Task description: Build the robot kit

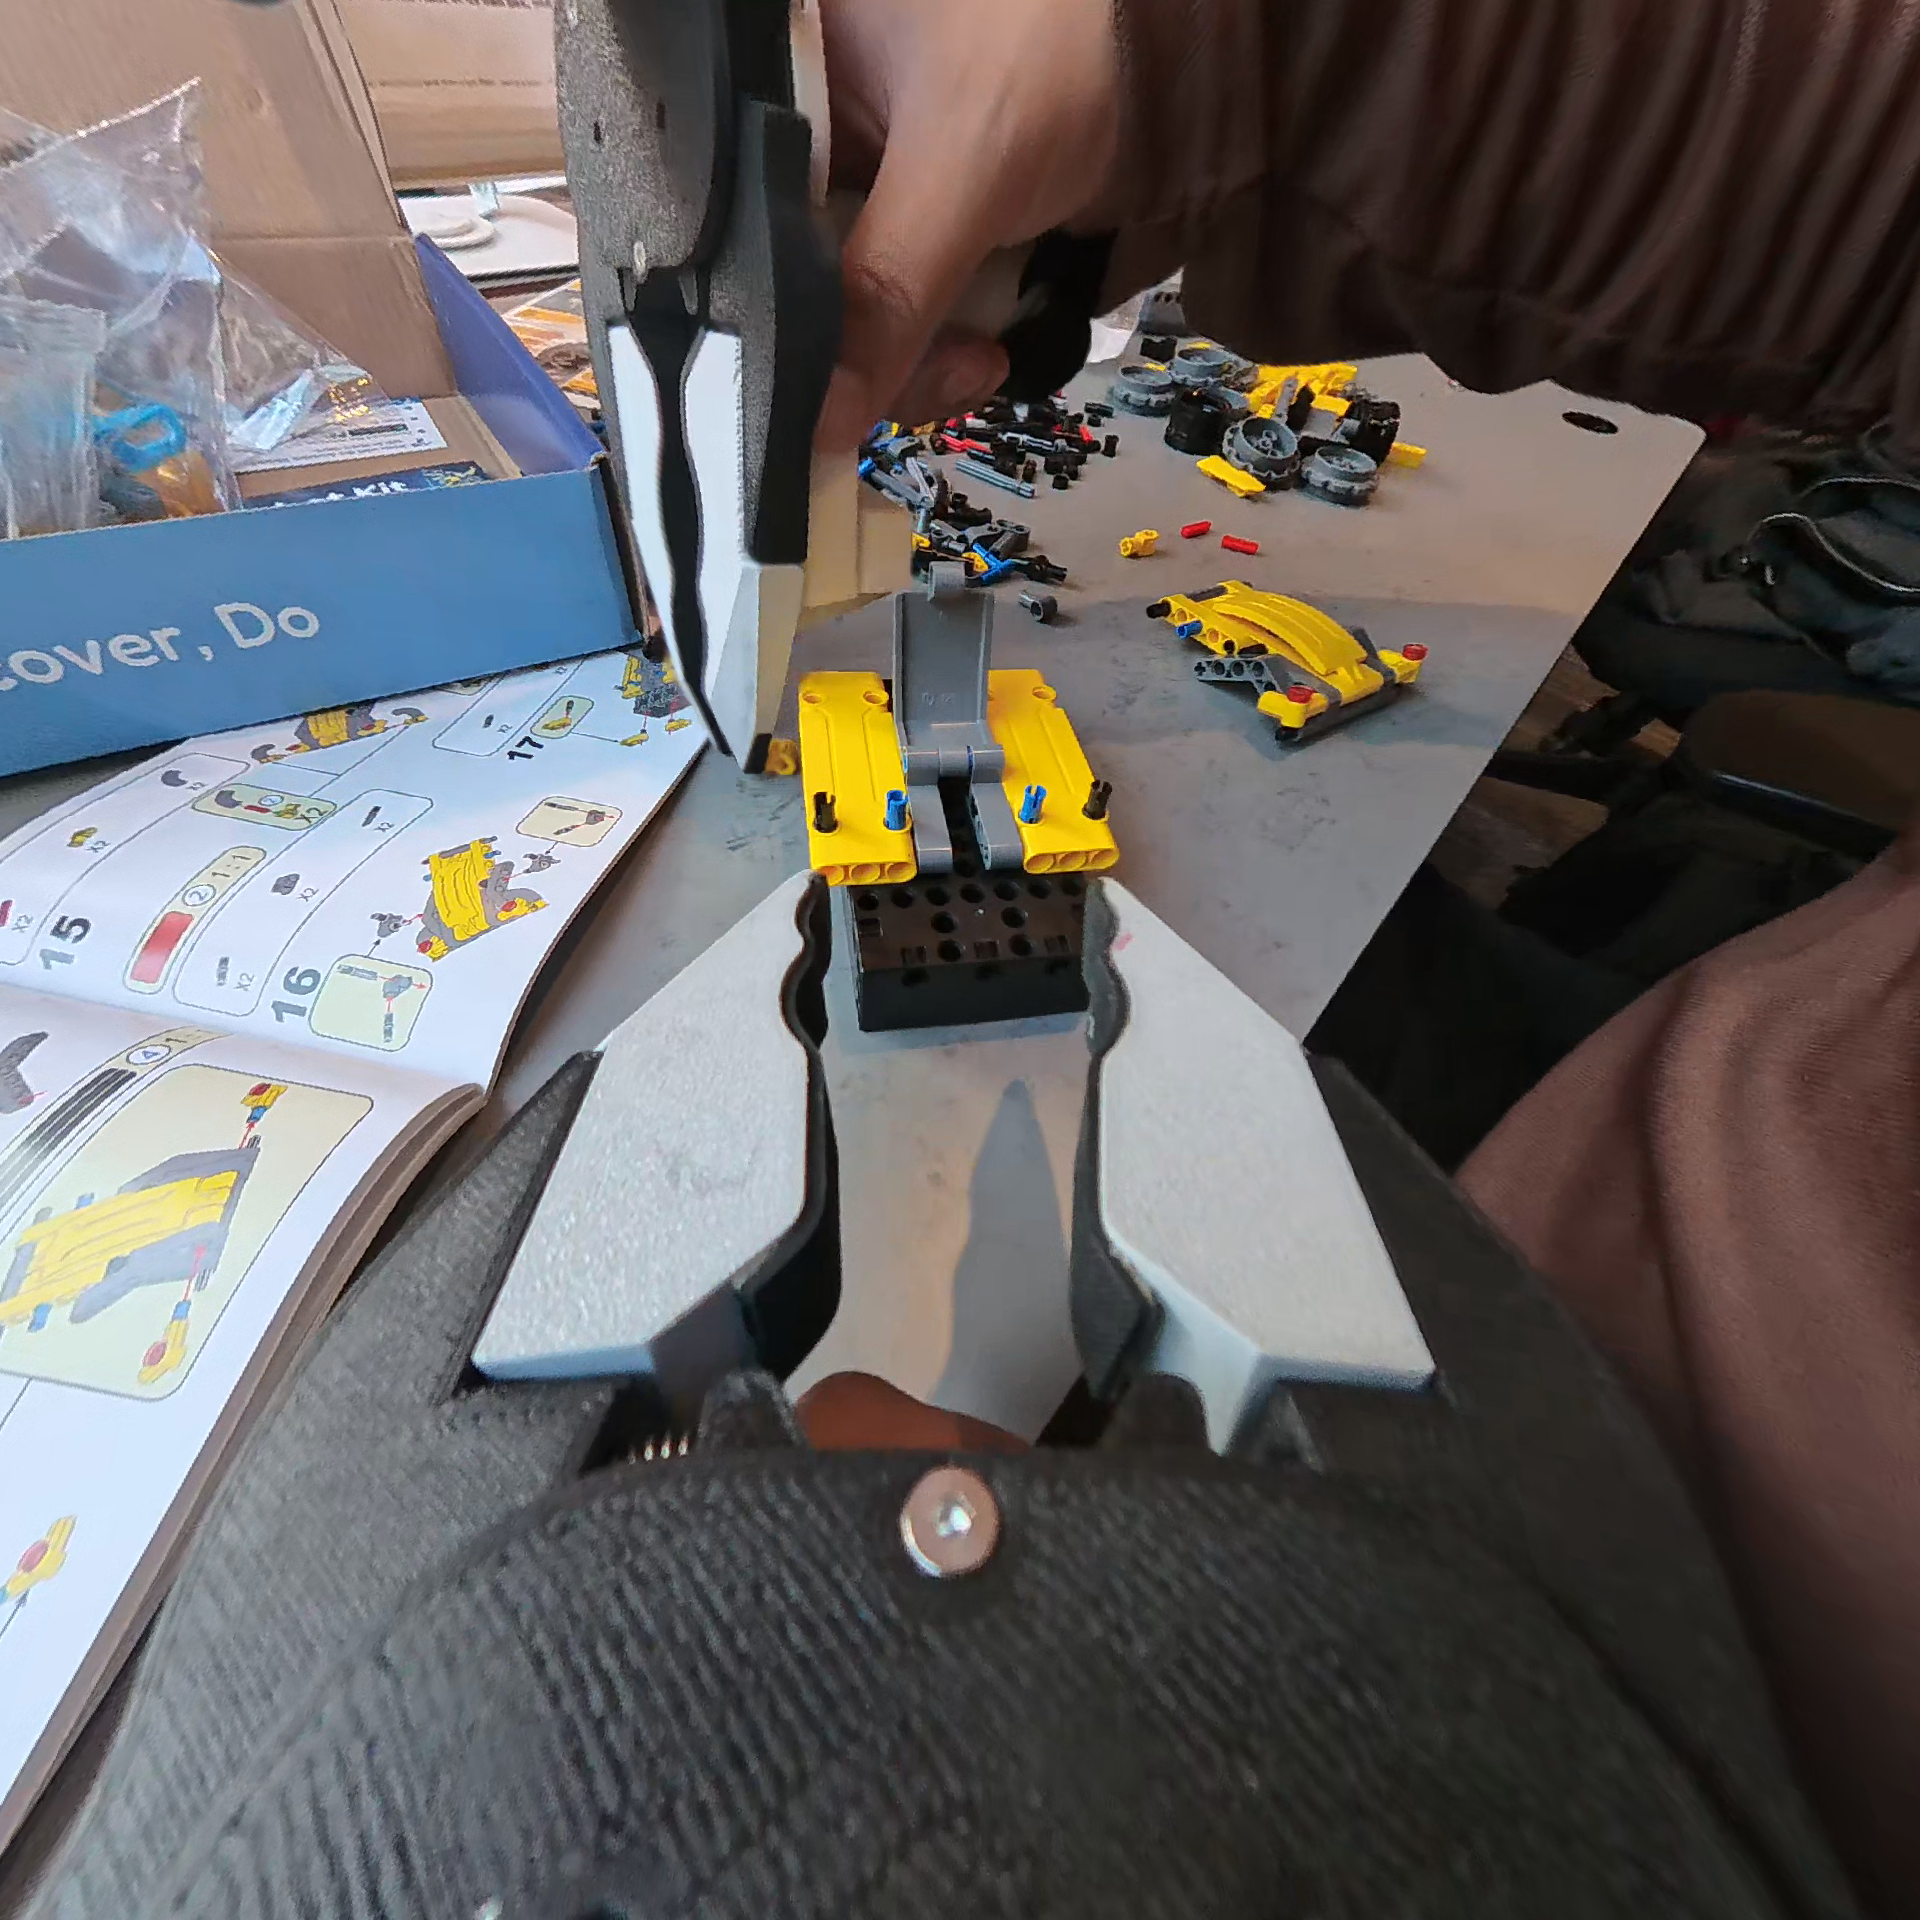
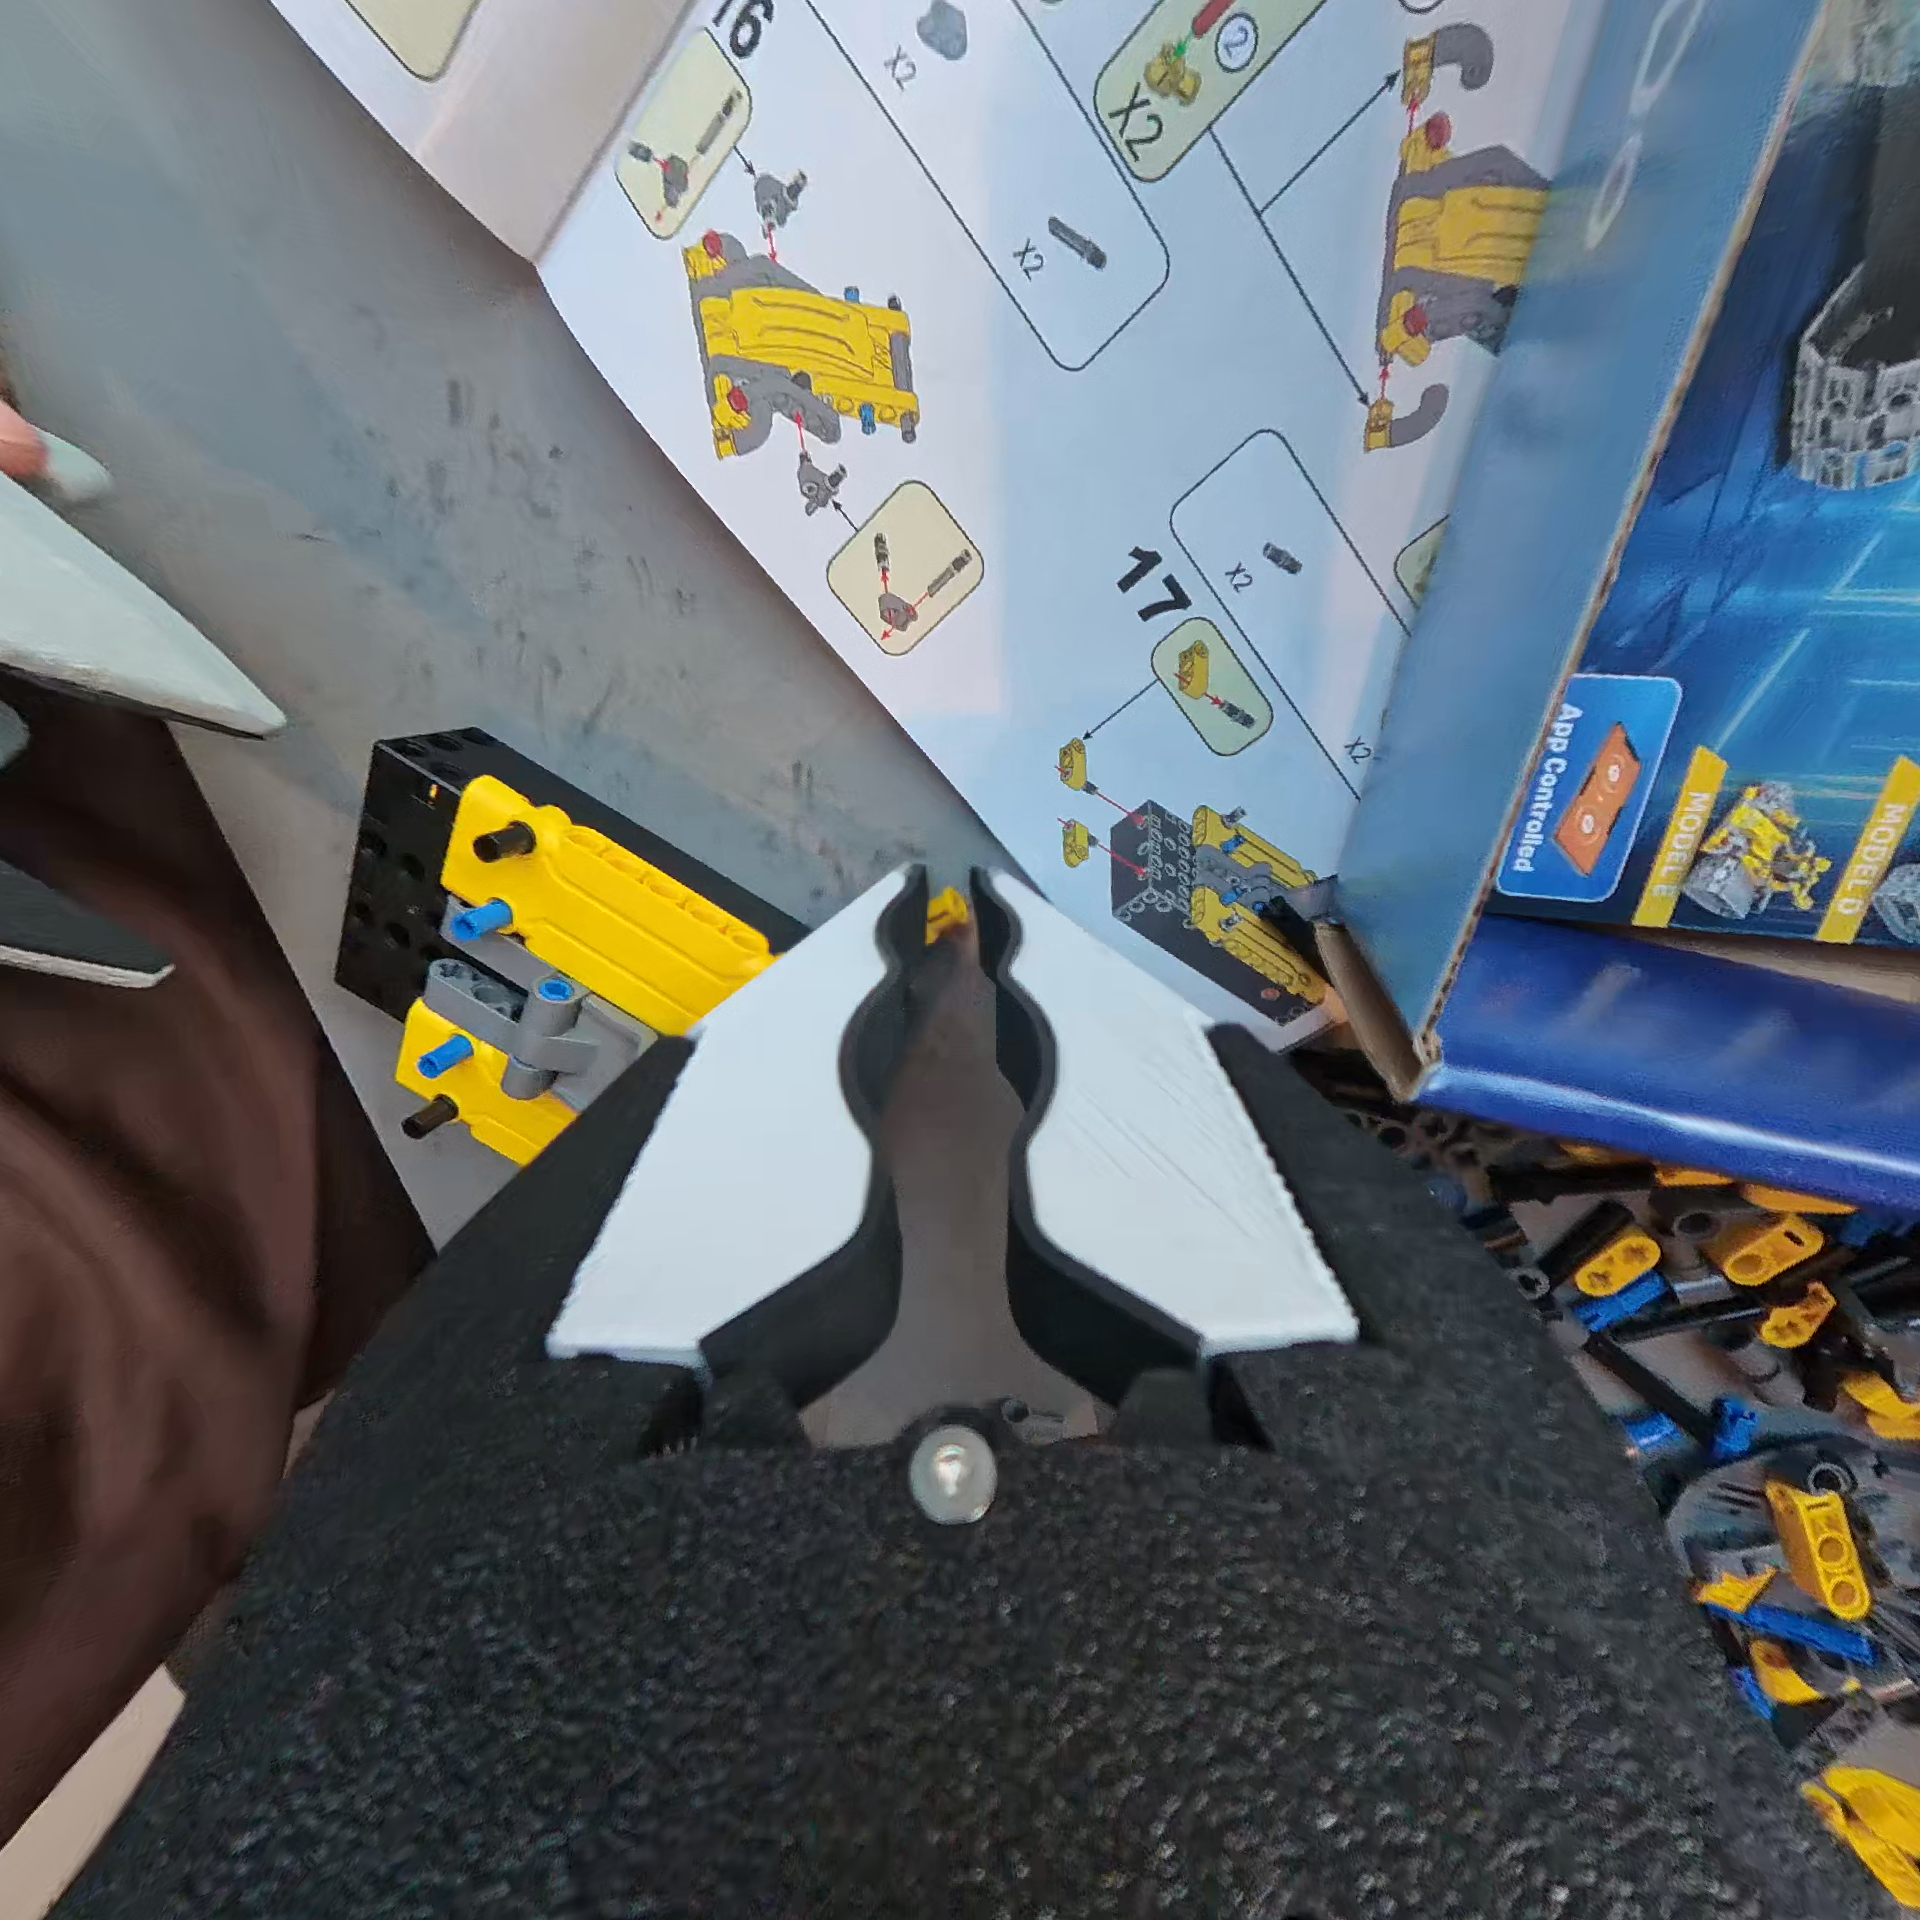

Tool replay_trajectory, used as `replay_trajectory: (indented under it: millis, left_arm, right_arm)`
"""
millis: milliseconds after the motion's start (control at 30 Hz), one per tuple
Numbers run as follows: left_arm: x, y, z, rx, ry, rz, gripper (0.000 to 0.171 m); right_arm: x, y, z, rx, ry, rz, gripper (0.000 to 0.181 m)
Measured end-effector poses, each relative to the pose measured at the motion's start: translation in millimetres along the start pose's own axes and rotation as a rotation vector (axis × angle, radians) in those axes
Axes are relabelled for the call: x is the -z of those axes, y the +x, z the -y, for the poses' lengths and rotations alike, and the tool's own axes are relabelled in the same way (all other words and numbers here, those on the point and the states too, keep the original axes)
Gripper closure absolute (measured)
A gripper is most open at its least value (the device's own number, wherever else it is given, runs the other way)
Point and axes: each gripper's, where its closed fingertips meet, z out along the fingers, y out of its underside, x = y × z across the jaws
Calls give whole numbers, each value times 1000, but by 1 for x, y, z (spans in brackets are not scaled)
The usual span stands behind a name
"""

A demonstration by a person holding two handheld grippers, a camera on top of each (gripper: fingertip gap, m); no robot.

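Note:
A black block with holes [image 1: 966, 956] stands on the grey table [image 1: 1247, 831]. It carries two yellow panels [image 1: 847, 769], a grey hinged piece [image 1: 940, 675], and blue and black pins. My left gripper [image 1: 956, 925] is shut on the block's two sides. My right gripper [image 2: 948, 883] is shut on a small yellow connector [image 2: 945, 914]. In the left wrist view the right gripper [image 1: 743, 743] points down with the connector [image 1: 781, 756] right beside the left yellow panel. The block also shows in the right wrist view [image 2: 395, 883], left of the right gripper.
An open instruction booklet [image 1: 312, 935] lies at the left, a blue box [image 1: 312, 623] with plastic bags [image 1: 104, 312] behind it. Loose parts [image 1: 997, 457], wheels [image 1: 1268, 436] and a yellow subassembly [image 1: 1288, 644] lie farther back. The table edge [image 1: 1507, 727] runs at the right.

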Motion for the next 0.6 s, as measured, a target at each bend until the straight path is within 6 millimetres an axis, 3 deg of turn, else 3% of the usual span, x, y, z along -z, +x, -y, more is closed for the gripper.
replay_trajectory:
  millis: [167, 267, 400, 600]
  left_arm:
    - [1, -1, 0, -11, 9, 15, 126]
    - [1, -1, 0, -9, 8, 22, 127]
    - [0, -2, 0, -2, 5, 25, 127]
    - [-2, -3, -1, -2, -6, 29, 128]
  right_arm:
    - [1, 1, -9, 0, -15, -14, 180]
    - [7, 15, -20, -54, 12, -60, 180]
    - [15, 30, -47, -160, 65, -99, 180]
    - [30, 26, -87, -270, 159, -129, 180]
